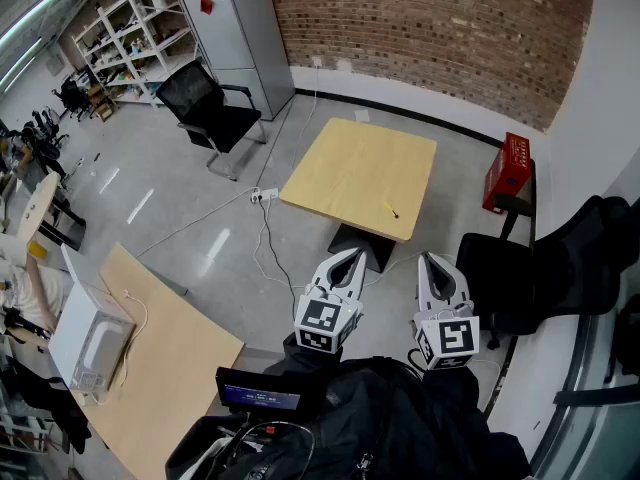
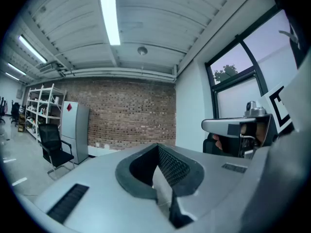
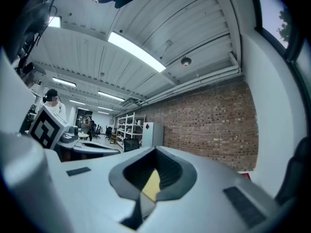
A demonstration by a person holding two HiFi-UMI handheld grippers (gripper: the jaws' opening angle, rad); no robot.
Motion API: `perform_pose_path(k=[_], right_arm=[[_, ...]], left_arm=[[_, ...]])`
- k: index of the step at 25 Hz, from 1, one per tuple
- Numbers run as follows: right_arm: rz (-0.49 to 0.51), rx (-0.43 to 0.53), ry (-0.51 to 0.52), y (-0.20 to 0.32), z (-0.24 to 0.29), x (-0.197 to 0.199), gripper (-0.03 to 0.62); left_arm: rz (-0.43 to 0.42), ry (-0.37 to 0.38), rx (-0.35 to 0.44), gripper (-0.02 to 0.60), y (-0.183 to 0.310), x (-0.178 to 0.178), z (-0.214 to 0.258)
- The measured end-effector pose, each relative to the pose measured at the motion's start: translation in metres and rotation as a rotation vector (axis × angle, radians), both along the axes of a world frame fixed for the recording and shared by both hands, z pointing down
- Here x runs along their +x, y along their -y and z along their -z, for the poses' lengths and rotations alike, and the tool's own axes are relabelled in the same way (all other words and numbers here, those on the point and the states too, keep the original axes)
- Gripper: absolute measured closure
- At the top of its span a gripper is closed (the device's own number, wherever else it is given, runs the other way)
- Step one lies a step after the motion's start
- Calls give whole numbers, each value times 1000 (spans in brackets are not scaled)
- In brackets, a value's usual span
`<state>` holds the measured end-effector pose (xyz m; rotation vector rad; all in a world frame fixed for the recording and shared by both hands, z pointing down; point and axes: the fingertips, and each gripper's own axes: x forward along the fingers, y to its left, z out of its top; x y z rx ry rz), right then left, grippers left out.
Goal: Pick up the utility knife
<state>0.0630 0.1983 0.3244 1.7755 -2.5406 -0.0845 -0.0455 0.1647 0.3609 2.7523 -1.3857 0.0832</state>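
The utility knife (image 1: 393, 210) is a small yellow and dark thing lying near the front right edge of a square light-wood table (image 1: 350, 168) in the head view. Both grippers are held low and close to the body, well short of the table and pointing towards it. My left gripper (image 1: 352, 255) has its jaws together with nothing between them, and so does my right gripper (image 1: 428, 259). In the left gripper view the gripper (image 2: 158, 147) points at the brick wall. In the right gripper view a sliver of the table (image 3: 152, 184) shows behind the gripper (image 3: 155, 152).
A black office chair (image 1: 210, 108) and a grey cabinet (image 1: 240, 38) stand at the far left. A red box (image 1: 510, 168) and black chairs (image 1: 540, 268) are to the right. A second wooden table (image 1: 170, 368) with a white device (image 1: 85, 338) is at the near left. Cables and a power strip (image 1: 265, 195) lie on the floor.
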Motion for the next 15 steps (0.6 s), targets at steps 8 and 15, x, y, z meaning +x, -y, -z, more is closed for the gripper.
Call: perform_pose_path(k=[8, 15], right_arm=[[-8, -11, 6, 4, -7, -6, 589], [-19, -30, 10, 3, -12, -18, 589]], left_arm=[[-12, 4, -20, 581, 4, -6, -10], [-31, 14, -45, 581, 2, -16, -17]])
